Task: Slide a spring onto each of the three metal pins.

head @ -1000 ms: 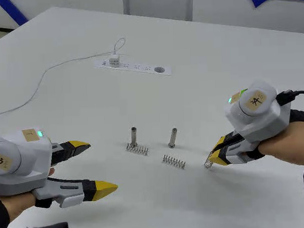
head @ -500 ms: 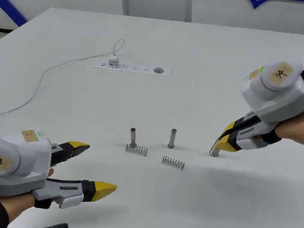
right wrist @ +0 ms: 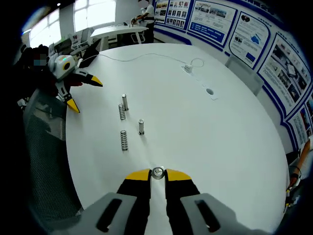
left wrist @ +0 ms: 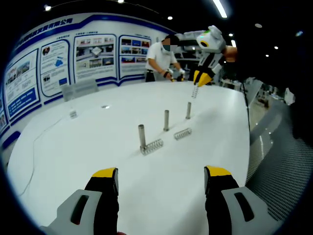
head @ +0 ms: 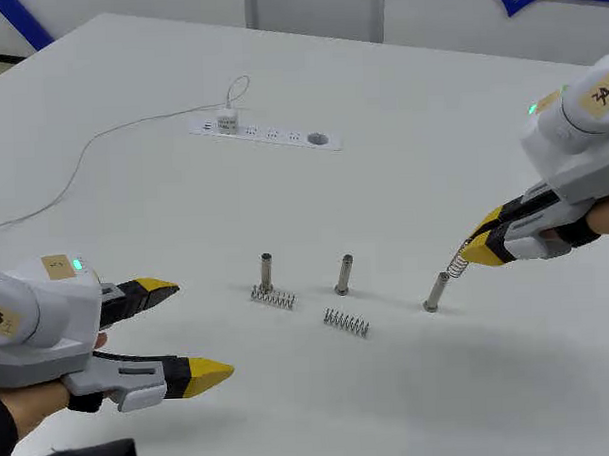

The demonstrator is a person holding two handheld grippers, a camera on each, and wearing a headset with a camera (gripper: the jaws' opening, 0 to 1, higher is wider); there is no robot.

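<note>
Three metal pins stand upright on the white table: a left pin (head: 266, 272), a middle pin (head: 344, 274) and a right pin (head: 436, 291). One spring (head: 274, 297) lies at the left pin's foot. Another spring (head: 347, 323) lies in front of the middle pin. My right gripper (head: 475, 252) is shut on a third spring (head: 456, 266), which hangs just above the right pin's top; that spring (right wrist: 157, 172) shows end-on between the jaws. My left gripper (head: 183, 330) is open and holds nothing, well left of the pins (left wrist: 166, 120).
A white power strip (head: 266, 135) with a plug (head: 228, 121) and a cable (head: 101, 135) lies at the back of the table. The table edge (left wrist: 244, 127) runs to the right of the pins. A person (left wrist: 159, 58) stands in the background.
My right gripper has risen up and to the right with the spring. The right pin now stands bare below it. The left gripper has stayed put.
</note>
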